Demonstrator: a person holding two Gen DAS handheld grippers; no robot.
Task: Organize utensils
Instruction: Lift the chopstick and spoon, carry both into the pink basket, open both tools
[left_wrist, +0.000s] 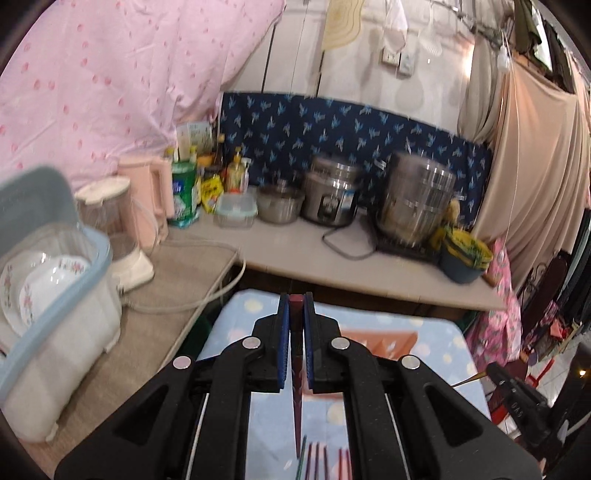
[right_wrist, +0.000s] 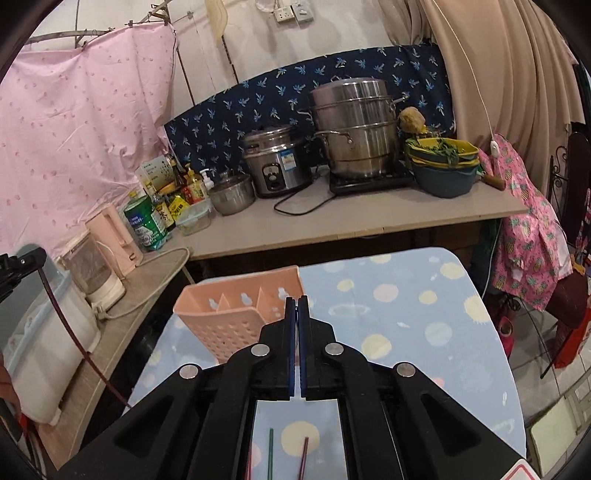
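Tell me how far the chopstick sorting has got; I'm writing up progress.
Done: nothing visible in the peach holder; its compartments look empty.
In hand: the left gripper is clamped on one dark red chopstick. The right gripper is shut, apparently on nothing.
Left: several chopsticks lie on the dotted tablecloth.

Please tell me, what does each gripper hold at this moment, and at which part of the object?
The left gripper is shut on a dark red chopstick, near its thick upper end. The right gripper is shut, with nothing visible between its fingers.
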